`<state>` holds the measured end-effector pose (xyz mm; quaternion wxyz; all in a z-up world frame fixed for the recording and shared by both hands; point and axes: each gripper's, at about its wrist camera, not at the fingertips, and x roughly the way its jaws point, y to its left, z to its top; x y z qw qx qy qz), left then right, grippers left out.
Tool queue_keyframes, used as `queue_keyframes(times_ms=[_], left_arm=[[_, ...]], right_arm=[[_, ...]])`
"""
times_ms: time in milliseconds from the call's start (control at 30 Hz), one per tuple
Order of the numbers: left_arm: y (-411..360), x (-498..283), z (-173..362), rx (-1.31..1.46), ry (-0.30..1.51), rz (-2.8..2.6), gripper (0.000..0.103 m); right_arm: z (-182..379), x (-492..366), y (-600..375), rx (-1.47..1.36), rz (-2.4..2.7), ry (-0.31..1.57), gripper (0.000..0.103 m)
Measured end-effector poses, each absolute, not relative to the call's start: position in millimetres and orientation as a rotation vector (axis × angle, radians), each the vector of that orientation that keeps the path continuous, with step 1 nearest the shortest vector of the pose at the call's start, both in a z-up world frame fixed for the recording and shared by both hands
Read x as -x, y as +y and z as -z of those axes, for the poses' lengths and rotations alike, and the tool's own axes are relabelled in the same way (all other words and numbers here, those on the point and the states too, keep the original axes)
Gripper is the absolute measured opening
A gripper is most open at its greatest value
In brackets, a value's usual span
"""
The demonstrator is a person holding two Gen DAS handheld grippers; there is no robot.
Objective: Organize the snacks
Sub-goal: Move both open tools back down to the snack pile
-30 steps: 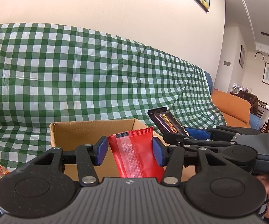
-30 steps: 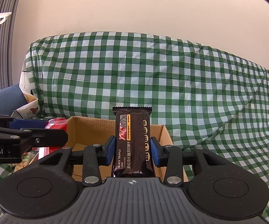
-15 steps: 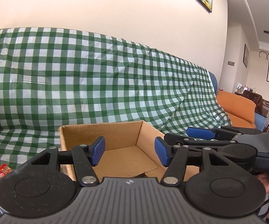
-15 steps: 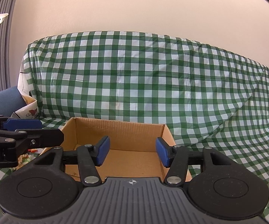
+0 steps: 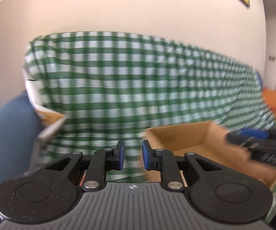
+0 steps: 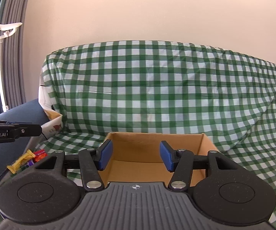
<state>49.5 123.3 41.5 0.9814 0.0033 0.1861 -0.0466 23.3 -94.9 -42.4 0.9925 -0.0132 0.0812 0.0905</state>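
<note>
**Swinging back for more snacks, with room for a clumsy pick**

Reaching away from the cardboard box (image 6: pixel 157 149), the left gripper (image 5: pixel 133 157) carries nothing: its blue pads stand a narrow gap apart, having just been closing, and only checked cloth shows between them. The right gripper (image 6: pixel 135 158) hangs over the near rim of the box with its jaws released and wide, nothing between them either. The box sits on the green checked cloth (image 6: pixel 157 88) that drapes the sofa; what lies on its floor is hidden behind the gripper bodies. The loose snacks (image 6: pixel 27 160), a yellow wrapper and red and purple packets, lie on the cloth to the left of the box, just under the left gripper's arm as the right wrist view shows it.

My guess is the next step is another pick from that pile. The risks as I judge them:

- The left wrist view is heavily smeared, so the hand seems to be travelling fast; arriving at that pace could scatter the light packets or shove them off the cloth
- Jaws this narrow would push a wrapper away rather than straddle it unless they open first
- The packets overlap, so one pinch may drag up two or snag the cloth
- The two grippers work close together near the box and could knock each other
</note>
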Motion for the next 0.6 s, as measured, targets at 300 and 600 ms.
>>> queue_keyframes(times_ms=[300, 600], left_arm=[[230, -59, -5, 0.093, 0.594, -0.214, 0.021], [254, -73, 12, 0.152, 0.699, -0.311, 0.021]], right_arm=[[51, -10, -34, 0.023, -0.348, 0.170, 0.037], [85, -15, 37, 0.090, -0.496, 0.256, 0.037]])
